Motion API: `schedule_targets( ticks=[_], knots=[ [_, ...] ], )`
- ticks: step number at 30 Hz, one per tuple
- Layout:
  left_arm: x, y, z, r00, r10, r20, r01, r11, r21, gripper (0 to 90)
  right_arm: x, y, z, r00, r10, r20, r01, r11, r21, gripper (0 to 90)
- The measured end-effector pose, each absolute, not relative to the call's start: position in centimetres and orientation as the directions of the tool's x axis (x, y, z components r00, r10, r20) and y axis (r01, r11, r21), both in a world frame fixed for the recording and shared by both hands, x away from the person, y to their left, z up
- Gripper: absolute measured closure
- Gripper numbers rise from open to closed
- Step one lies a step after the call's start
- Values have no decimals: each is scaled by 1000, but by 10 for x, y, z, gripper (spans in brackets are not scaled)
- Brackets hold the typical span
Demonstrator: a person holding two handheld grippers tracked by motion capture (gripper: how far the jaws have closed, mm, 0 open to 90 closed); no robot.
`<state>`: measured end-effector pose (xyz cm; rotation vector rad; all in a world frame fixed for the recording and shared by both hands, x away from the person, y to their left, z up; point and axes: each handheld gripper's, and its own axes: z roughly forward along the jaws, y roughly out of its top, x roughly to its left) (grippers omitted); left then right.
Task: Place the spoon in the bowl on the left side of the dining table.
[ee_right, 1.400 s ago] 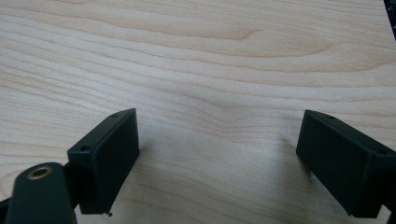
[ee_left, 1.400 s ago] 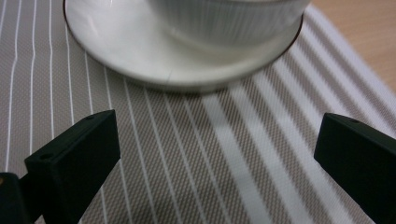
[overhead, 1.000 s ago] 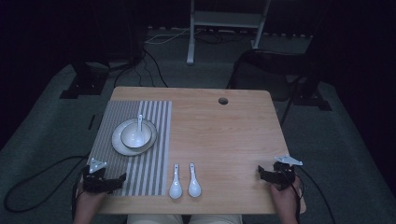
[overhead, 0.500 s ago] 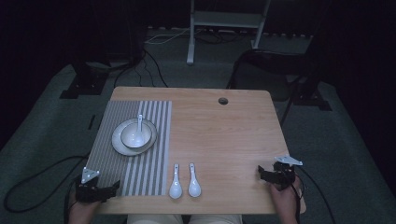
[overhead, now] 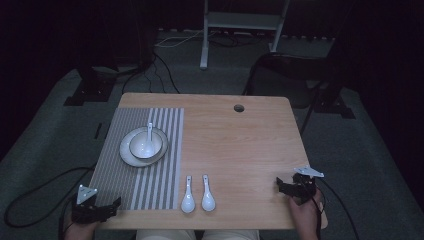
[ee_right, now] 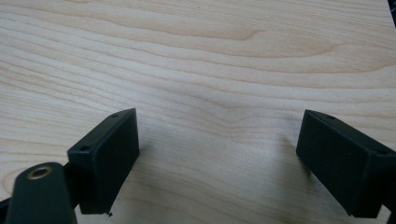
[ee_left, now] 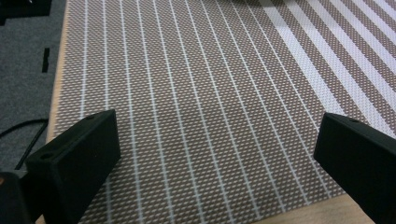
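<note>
On a striped placemat [overhead: 115, 170] at the table's left sits a white plate [overhead: 126, 154] holding a white bowl [overhead: 146, 146] with a spoon [overhead: 149, 131] in it. Two white spoons [overhead: 188, 200] [overhead: 207, 198] lie side by side near the front edge, just right of the mat. My left gripper [overhead: 116, 204] hovers open at the mat's front left corner [ee_left: 219, 135], nothing between its jaws. Over bare wood near the front right corner, my right gripper [overhead: 279, 186] stands open and holds nothing [ee_right: 219, 140].
The wooden table [overhead: 240, 150] has a round cable hole [overhead: 239, 108] near its far edge. Cables [overhead: 35, 190] trail on the grey floor at left. A white stand [overhead: 242, 25] and dark chair legs are beyond the table.
My left gripper has drawn back toward the front left corner of the mat. The right gripper has stayed where it was.
</note>
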<state>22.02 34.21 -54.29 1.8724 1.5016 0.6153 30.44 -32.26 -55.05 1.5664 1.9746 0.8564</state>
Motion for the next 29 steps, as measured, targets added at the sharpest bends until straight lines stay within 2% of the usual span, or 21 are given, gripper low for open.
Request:
schedule_targets(
  ticks=[6,19,29],
  knots=[
    [215,352,-543,190,982,-22,657,-111,746,5,304,-323,-550,-234,972,15,675,151,722,125],
    [210,357,-545,119,988,96,657,-151,739,6,305,-323,-550,-234,972,15,676,151,722,124],
    [210,361,-549,90,989,116,657,-146,739,6,305,-323,-550,-234,972,15,676,151,722,124]
  ],
)
